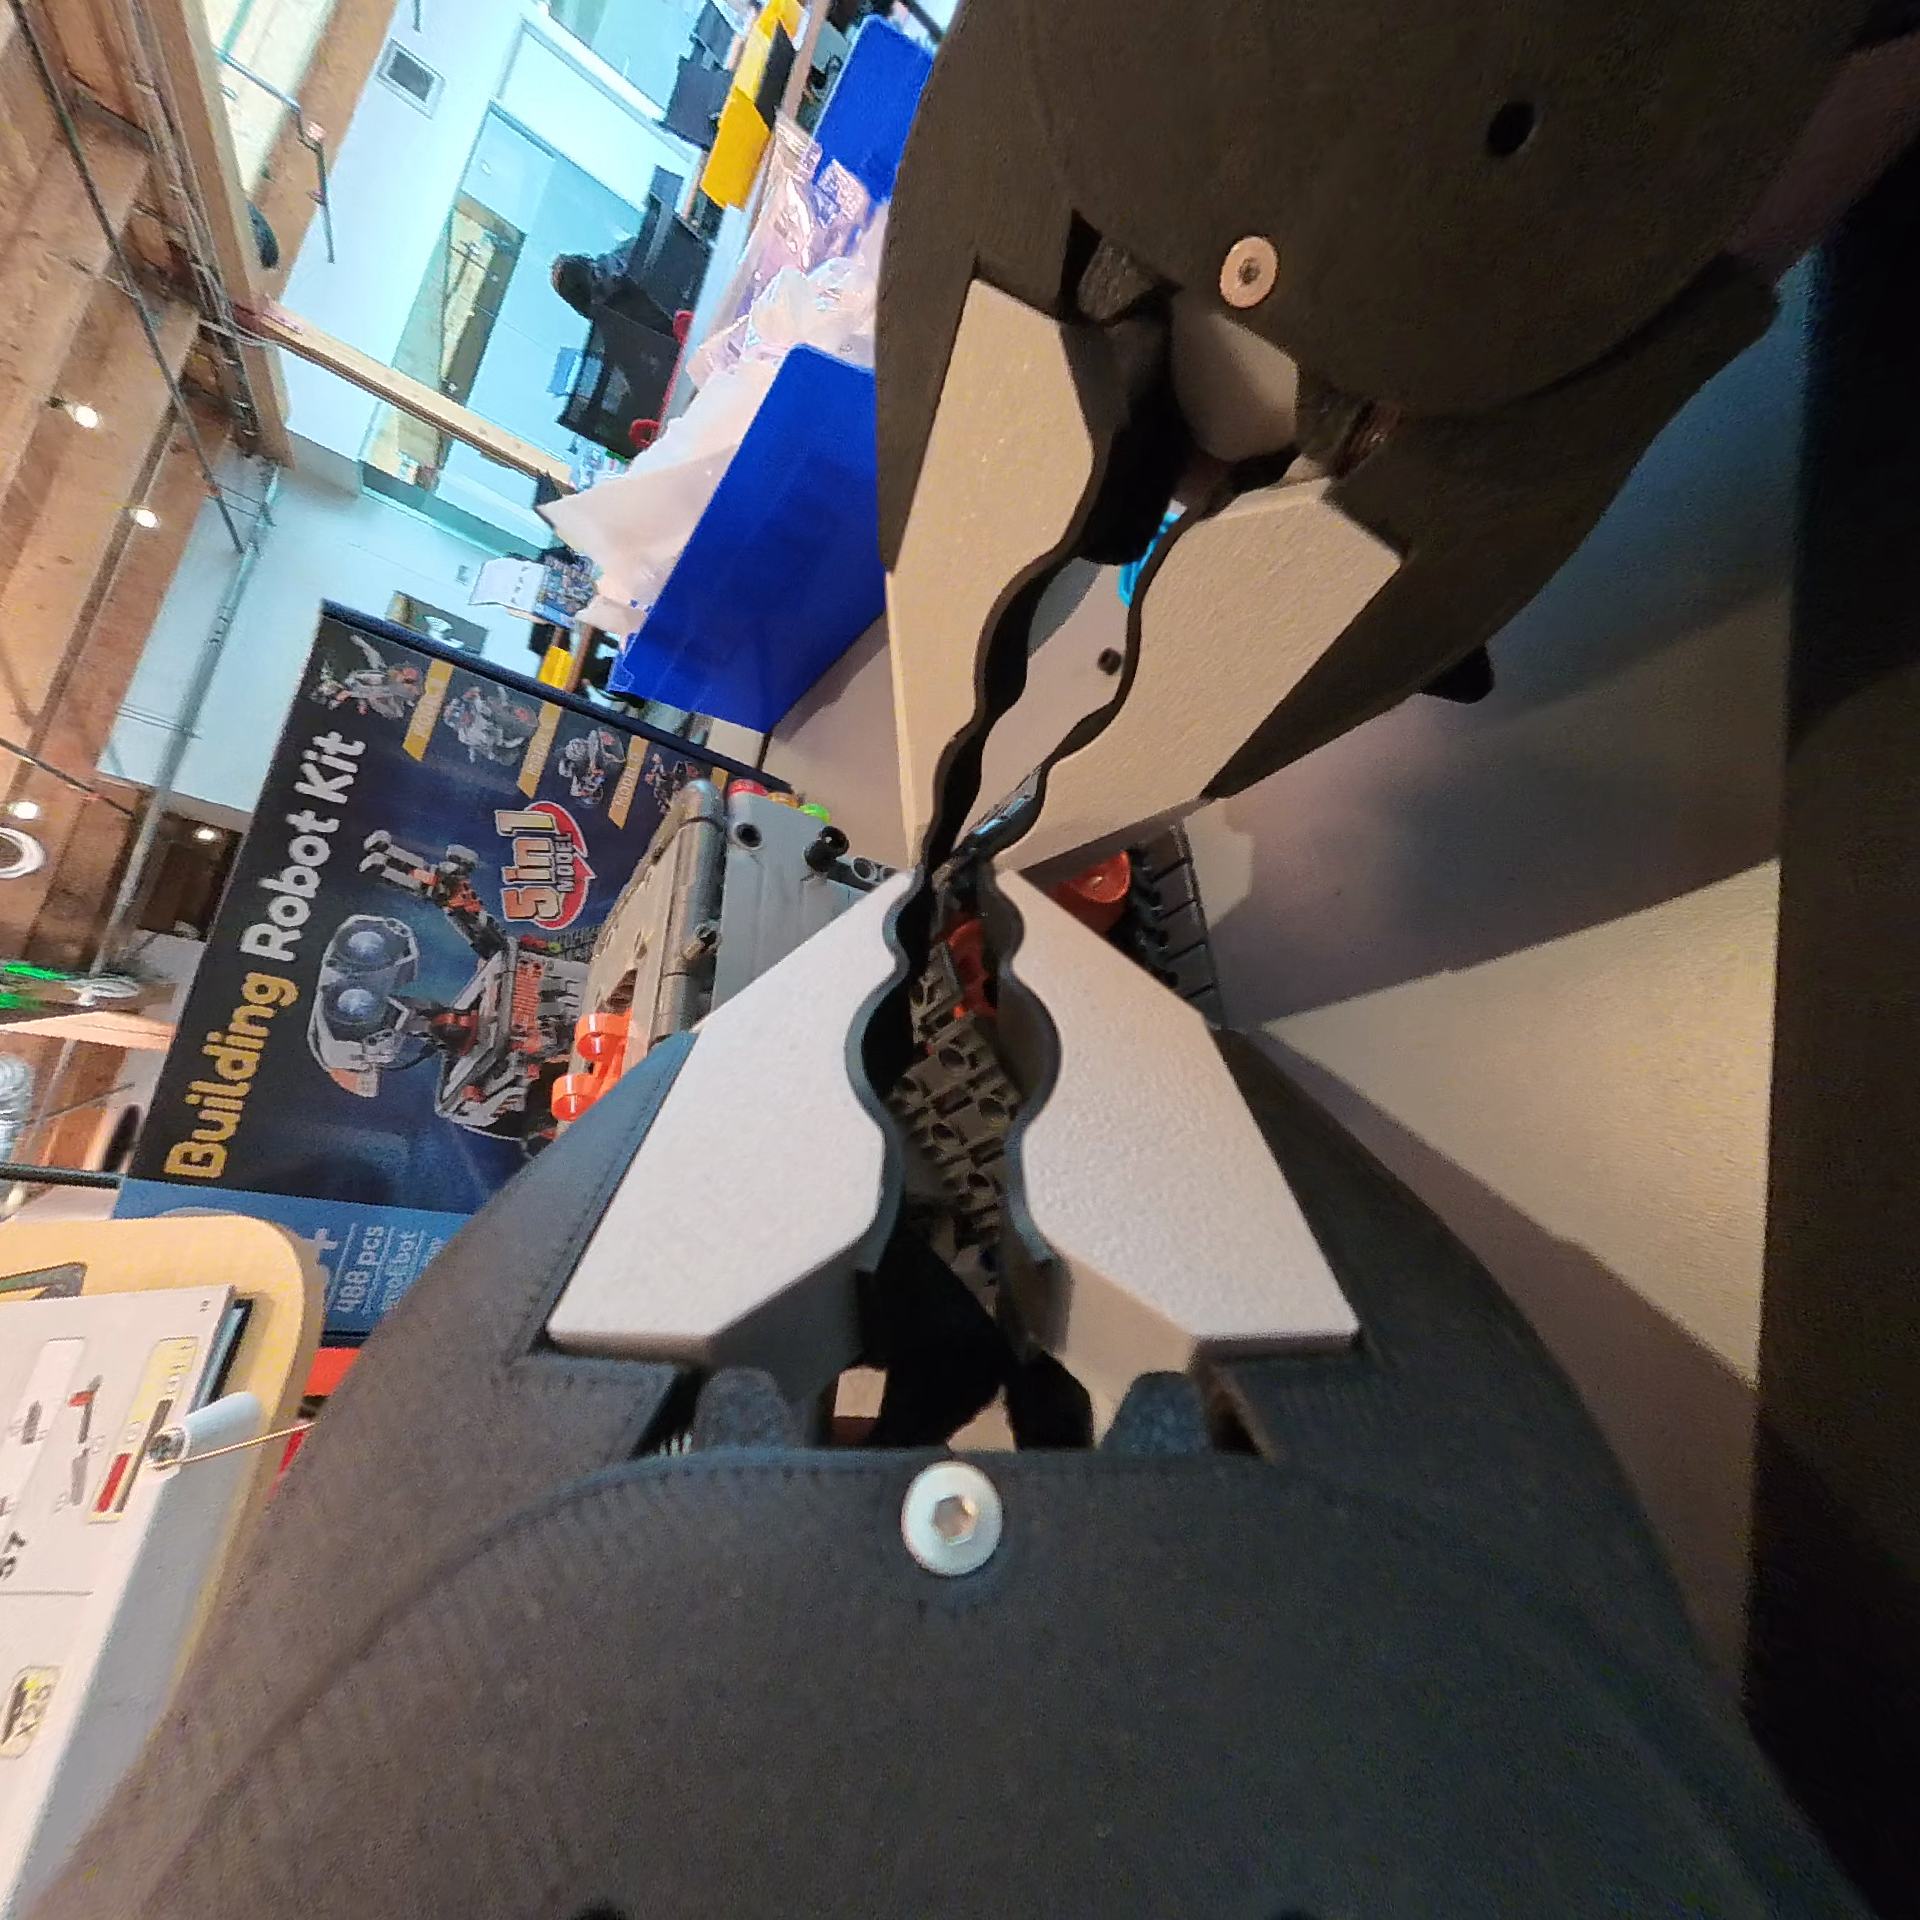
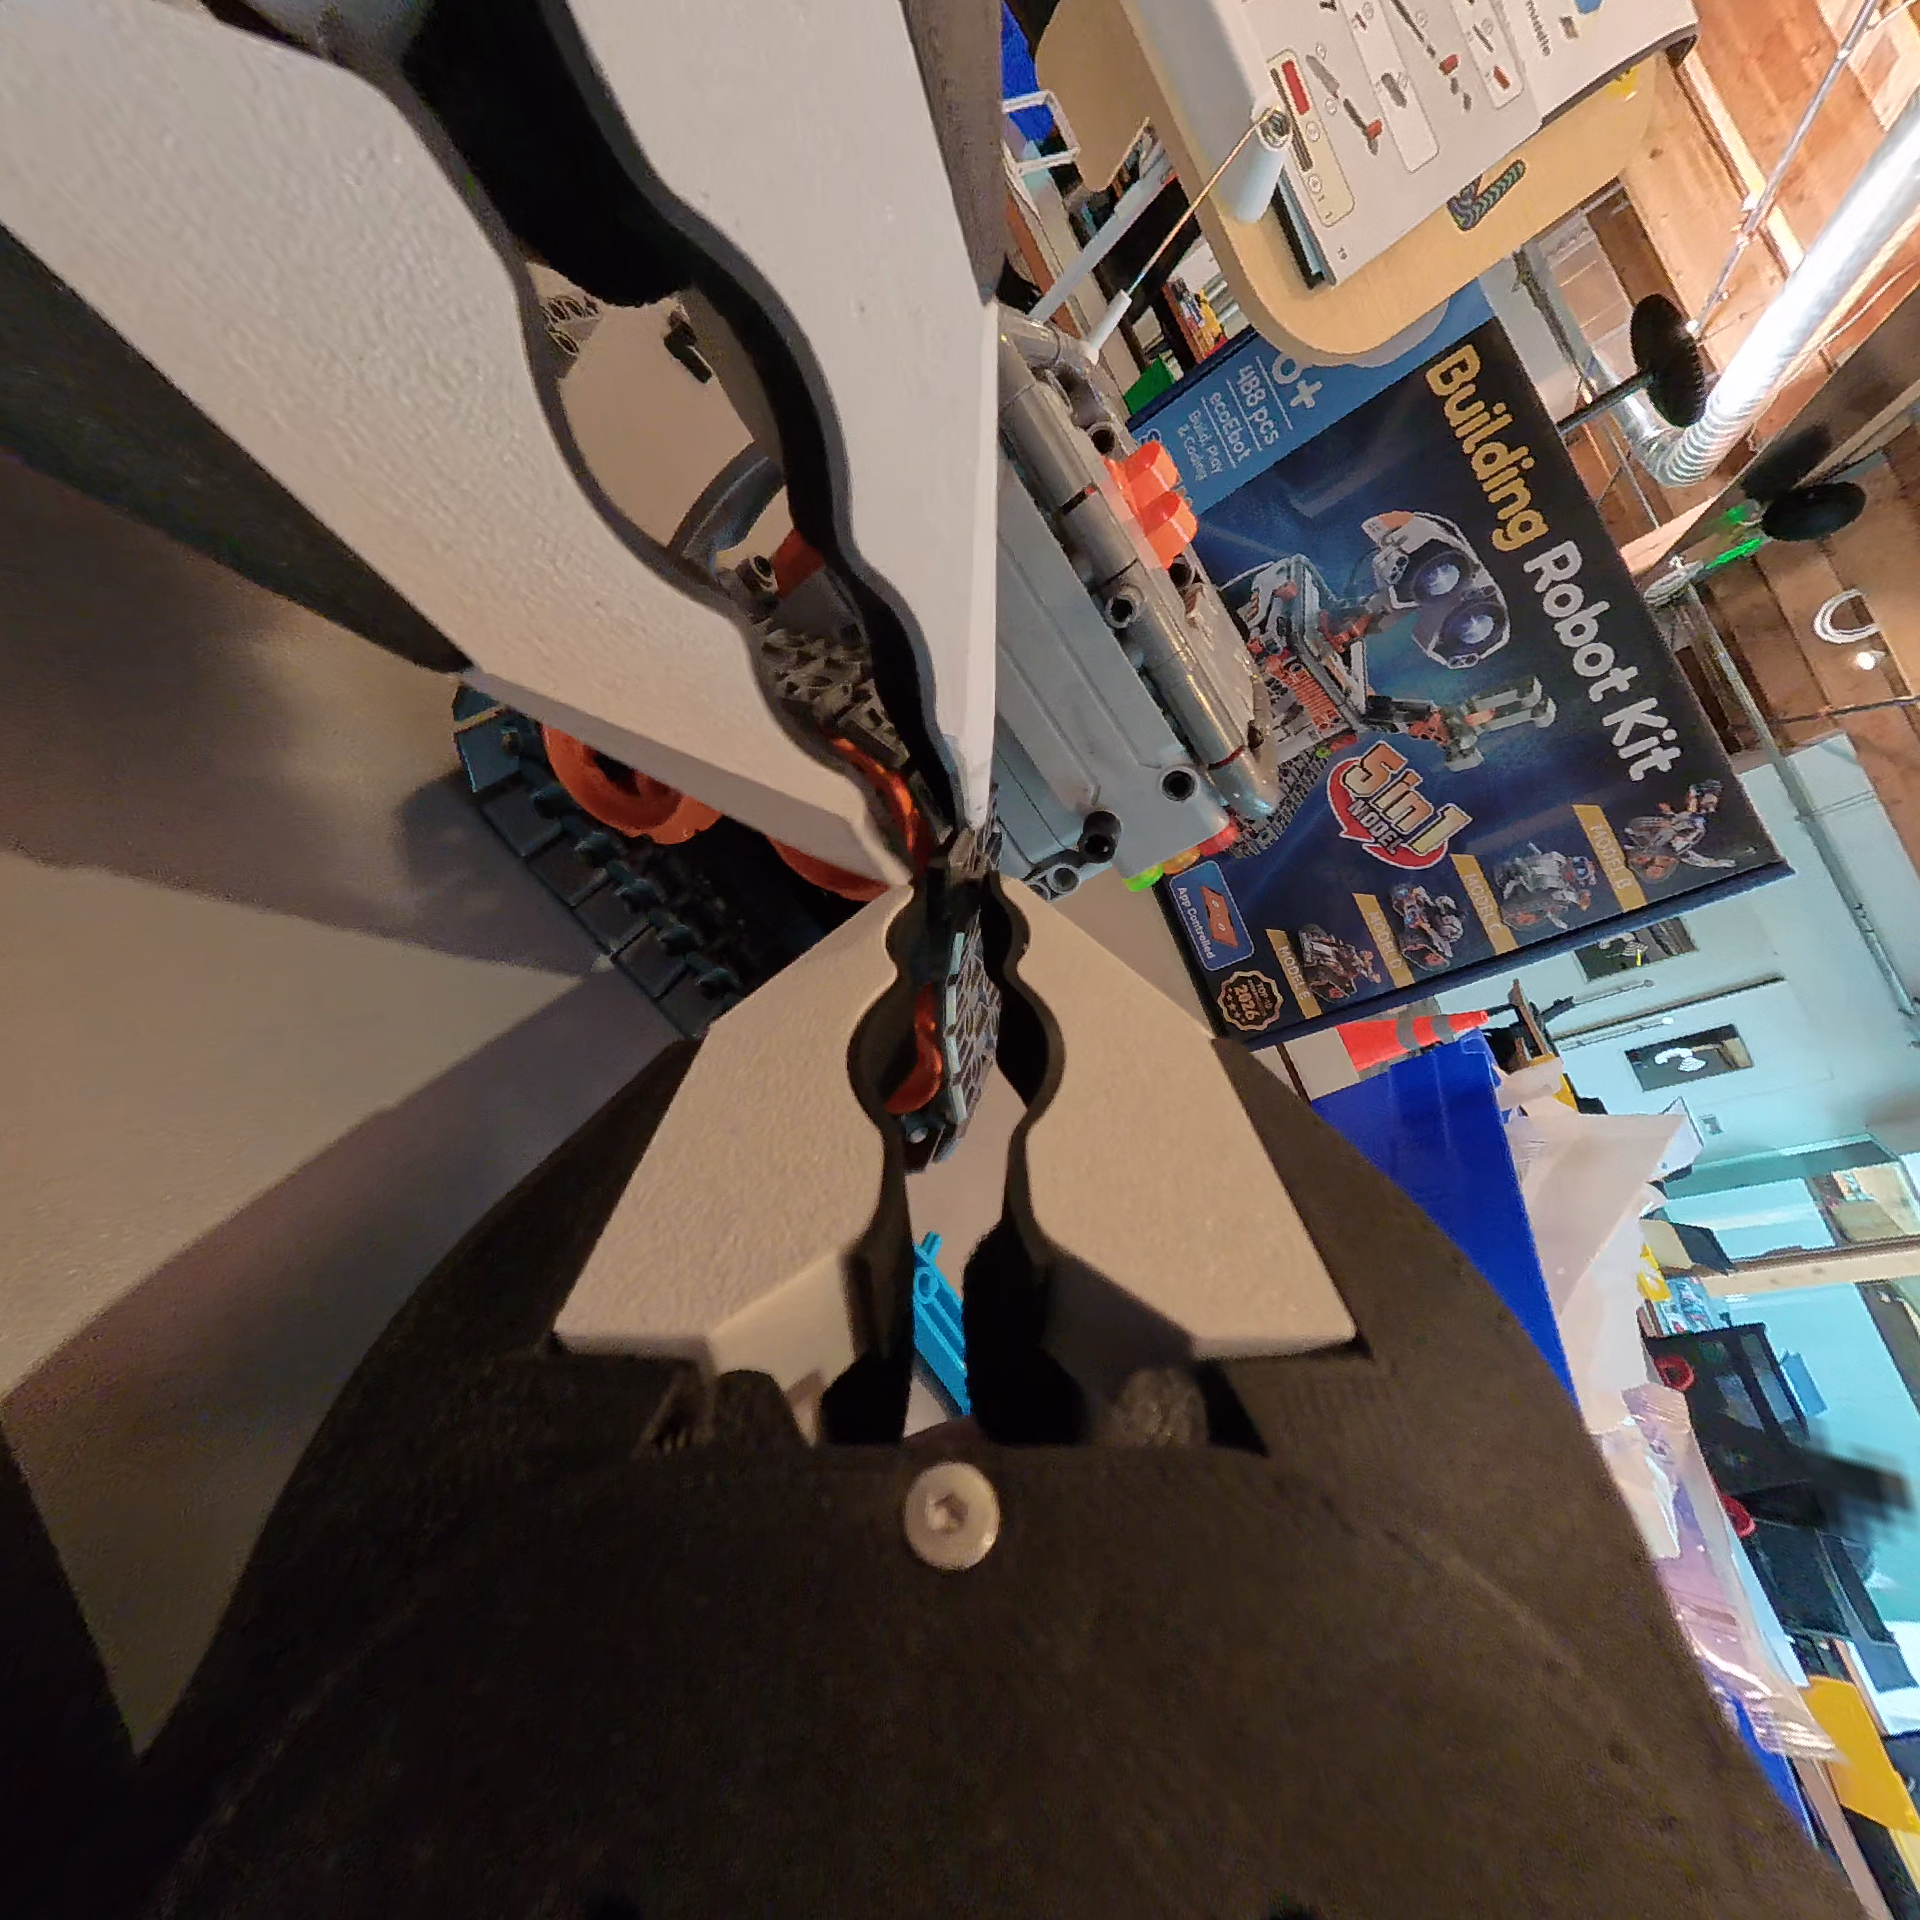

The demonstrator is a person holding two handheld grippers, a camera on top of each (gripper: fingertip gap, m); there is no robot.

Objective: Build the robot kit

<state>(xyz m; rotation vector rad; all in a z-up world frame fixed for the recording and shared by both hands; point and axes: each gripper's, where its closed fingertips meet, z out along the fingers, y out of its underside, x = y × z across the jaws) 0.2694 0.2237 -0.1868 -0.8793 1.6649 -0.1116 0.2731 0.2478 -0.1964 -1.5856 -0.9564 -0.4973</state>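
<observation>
The dark grey perforated brick piece [image 1: 951, 1101] with orange parts sits clamped between the fingers of your left gripper [image 1: 951, 914], and the same piece [image 2: 951, 997] is also pinched between the fingers of your right gripper [image 2: 951, 883]; both sets of fingers are closed tight on it, tip to tip, with the two grippers facing each other. In the left wrist view your right gripper [image 1: 997, 748] comes in from above, its wavy pads nearly together. In the right wrist view your left gripper [image 2: 904, 769] enters from the upper left, likewise closed around the piece. Just behind the held piece stands a larger brick-built model [image 1: 717, 894], grey with orange connectors, carrying a black tread with orange wheels [image 2: 634, 831] on its underside; whether the held piece is attached to that model cannot be told. The model rests on the pale desk [image 1: 1507, 1091]. Behind it leans a dark blue product box [image 2: 1455, 665] showing a robot picture. Beside the box stands a wooden stand holding an open instruction booklet [image 2: 1434, 94]. Farther off on the desk are blue storage bins [image 1: 769, 561] with clear plastic bags [image 1: 634, 488] lying against them. A light blue small part [image 2: 940, 1320] lies on the desk below your right fingers.
</observation>
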